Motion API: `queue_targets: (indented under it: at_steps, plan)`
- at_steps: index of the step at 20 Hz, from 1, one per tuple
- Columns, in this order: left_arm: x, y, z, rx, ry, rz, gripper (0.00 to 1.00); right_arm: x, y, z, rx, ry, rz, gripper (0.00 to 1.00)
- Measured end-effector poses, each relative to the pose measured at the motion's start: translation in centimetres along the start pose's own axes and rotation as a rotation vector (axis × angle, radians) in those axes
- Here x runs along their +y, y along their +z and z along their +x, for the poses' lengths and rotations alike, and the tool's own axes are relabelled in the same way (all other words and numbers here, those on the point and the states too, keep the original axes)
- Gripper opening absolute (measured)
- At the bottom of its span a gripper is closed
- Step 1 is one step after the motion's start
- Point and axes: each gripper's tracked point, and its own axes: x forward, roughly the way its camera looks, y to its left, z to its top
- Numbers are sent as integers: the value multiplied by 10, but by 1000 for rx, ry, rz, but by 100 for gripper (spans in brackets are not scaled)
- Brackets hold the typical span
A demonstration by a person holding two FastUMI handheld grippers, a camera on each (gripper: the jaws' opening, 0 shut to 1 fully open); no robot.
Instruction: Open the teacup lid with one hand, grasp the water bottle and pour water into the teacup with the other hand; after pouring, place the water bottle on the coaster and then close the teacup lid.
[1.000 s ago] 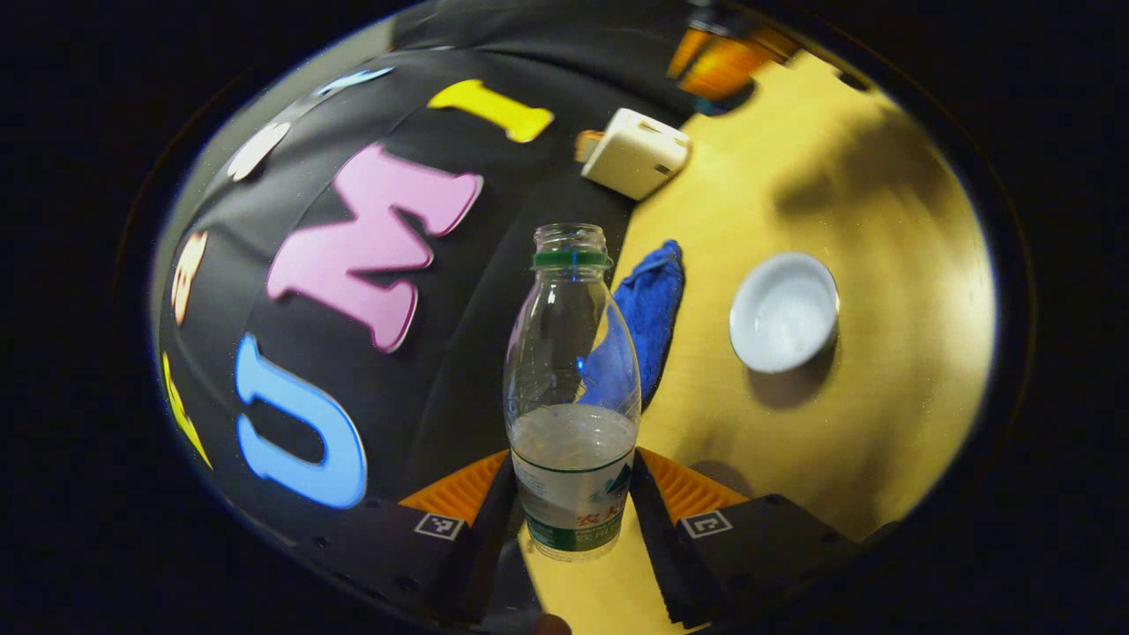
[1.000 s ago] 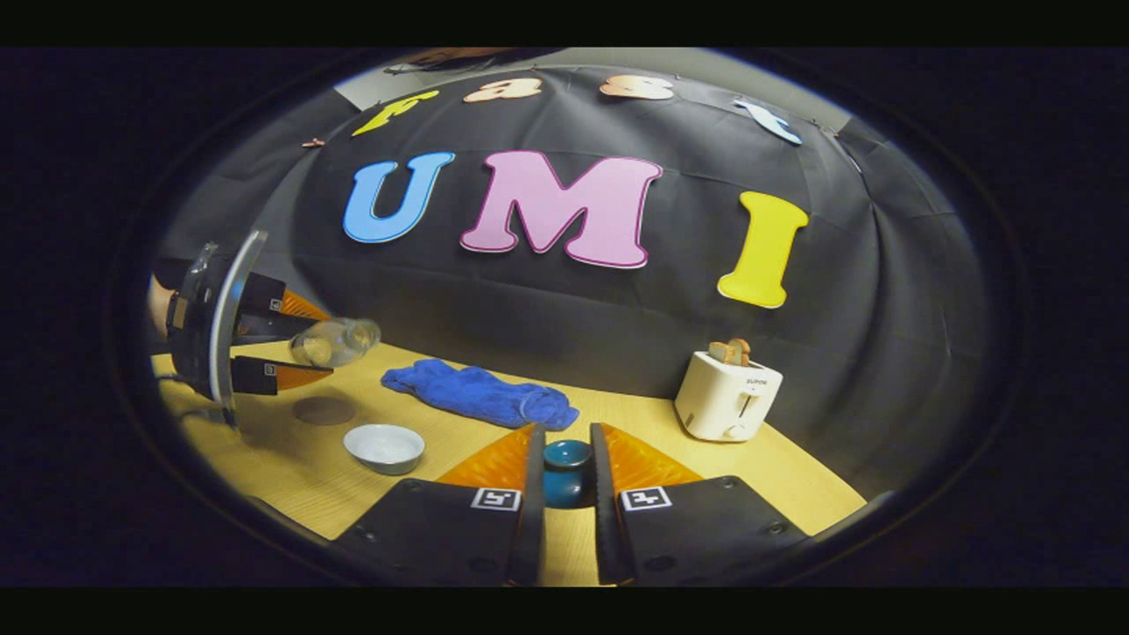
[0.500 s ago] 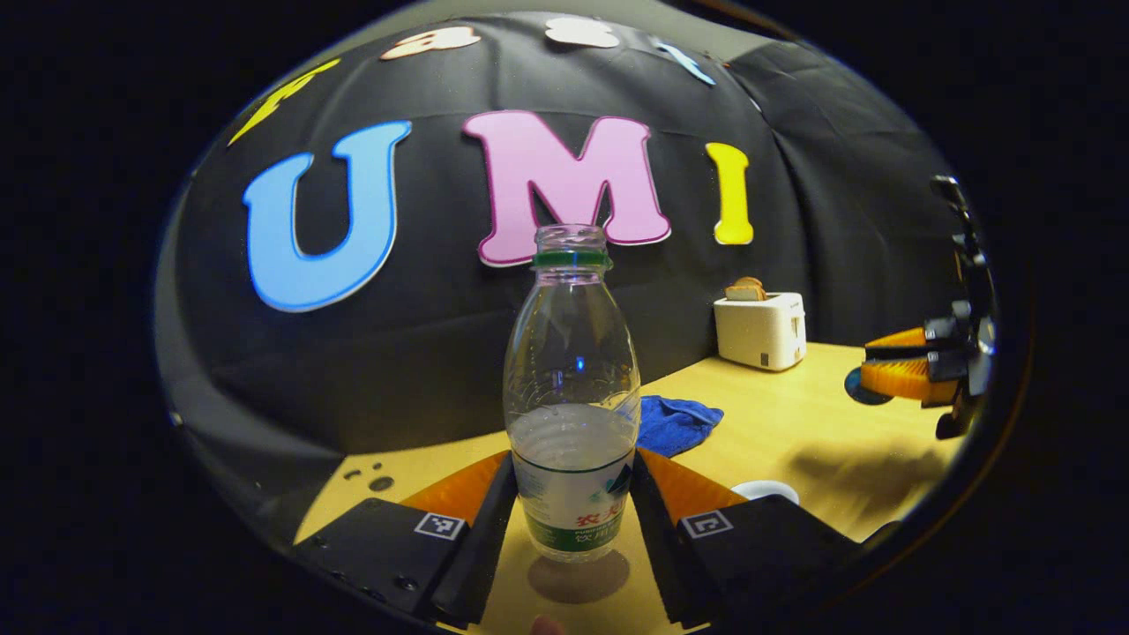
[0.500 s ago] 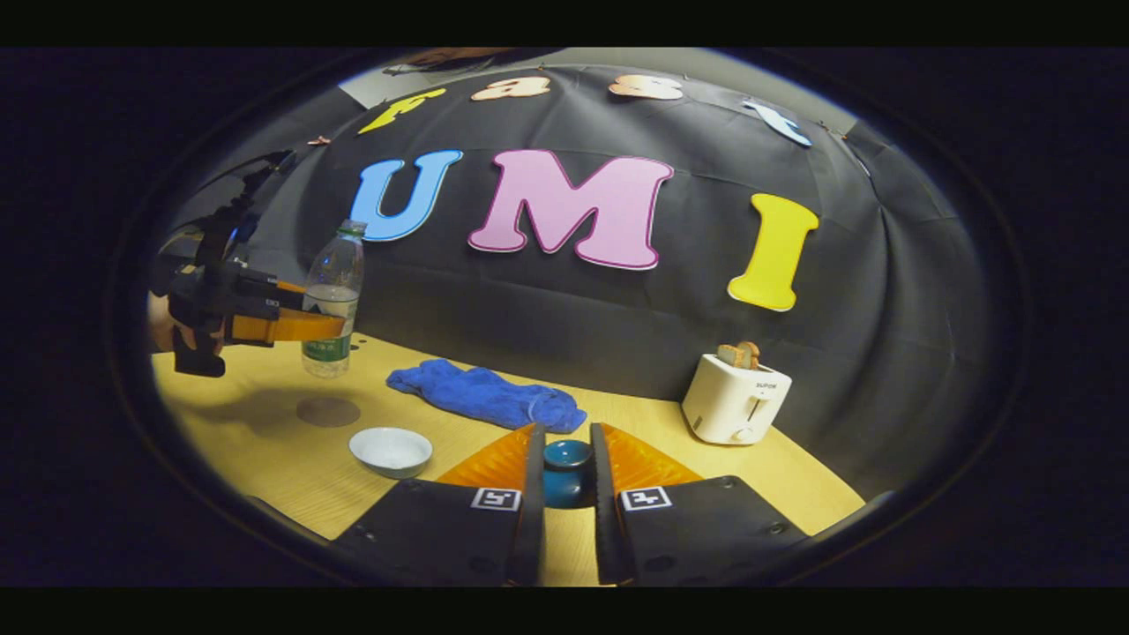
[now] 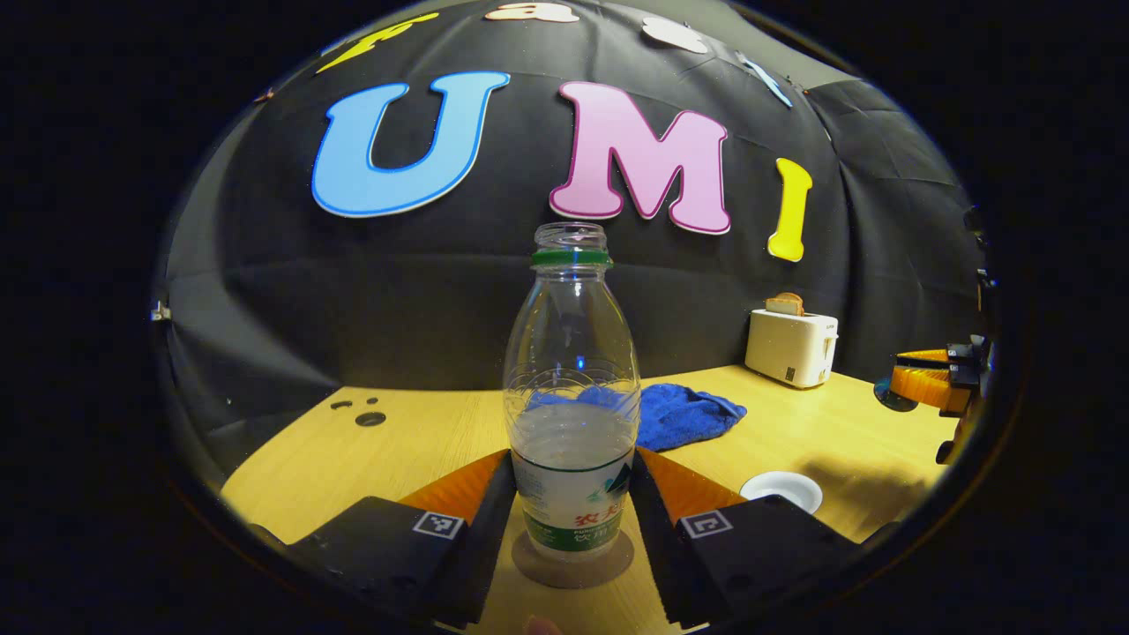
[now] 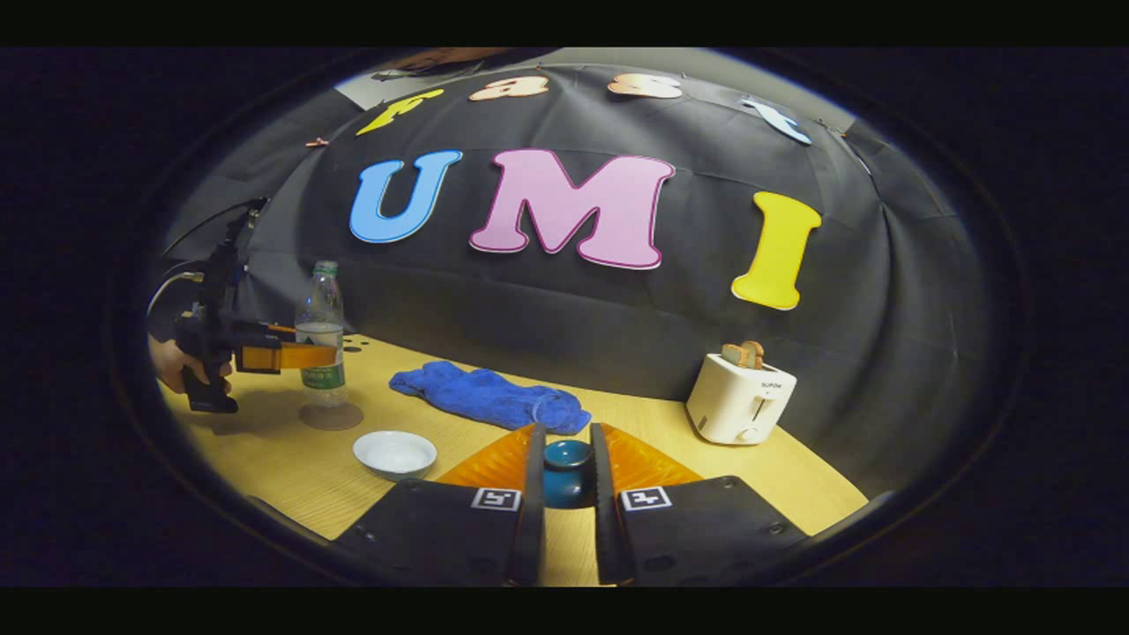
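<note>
A clear, uncapped water bottle (image 5: 571, 397), about half full, stands upright between the fingers of my left gripper (image 5: 571, 498), which is shut on its labelled lower part. Its base is at the round brown coaster (image 5: 573, 564); I cannot tell whether it touches. In the right gripper view the bottle (image 6: 320, 331), coaster (image 6: 331, 416) and left gripper (image 6: 319, 355) are at the far left. The white teacup (image 6: 394, 452) sits uncovered on the table. My right gripper (image 6: 564, 476) is shut on the knob of the blue lid (image 6: 566, 459), held above the table.
A blue towel (image 6: 489, 397) lies by the back wall. A white toaster (image 6: 741, 397) with bread in it stands at the right. A hand (image 6: 181, 370) holds the left gripper. The right gripper (image 5: 926, 384) is at the right edge of the left gripper view.
The bottle has swung from tilted over the teacup to upright, moved left and come down onto the coaster spot. The right gripper with the lid has stayed still.
</note>
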Motion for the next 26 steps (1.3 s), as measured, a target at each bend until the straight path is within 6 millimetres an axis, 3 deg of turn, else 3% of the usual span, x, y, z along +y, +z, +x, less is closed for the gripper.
queue_targets:
  at_steps: [2,3,4,11,12,13,15,16,17,18,19,22,26]
  plan:
    - [5,-11,2,17,15,-7,75,0,0,1,1,1,0,27]
    - [7,-13,8,23,15,-10,75,0,-1,1,2,1,0,22]
    - [7,-14,9,25,9,-13,75,0,-2,1,4,1,-1,27]
    - [1,-21,11,39,-7,0,80,5,-3,6,4,11,9,26]
    - [1,-22,11,44,-5,2,83,6,-2,7,4,13,10,27]
    - [1,-23,11,46,-1,4,94,6,-2,7,4,14,10,27]
    - [4,-26,9,48,5,1,95,8,-1,9,2,16,11,31]
    - [3,-28,8,56,-2,-8,95,9,-1,9,2,20,13,27]
    - [2,-31,6,64,-1,-15,95,11,-1,10,2,23,17,31]
    - [3,-35,4,78,2,-20,95,14,-1,10,2,30,22,22]
    - [3,-38,1,89,6,-24,95,17,1,11,0,37,26,22]
    - [6,-51,-14,130,12,-26,95,30,8,17,-16,67,41,24]
    - [10,-59,-39,149,24,-9,95,64,14,25,-31,136,69,31]
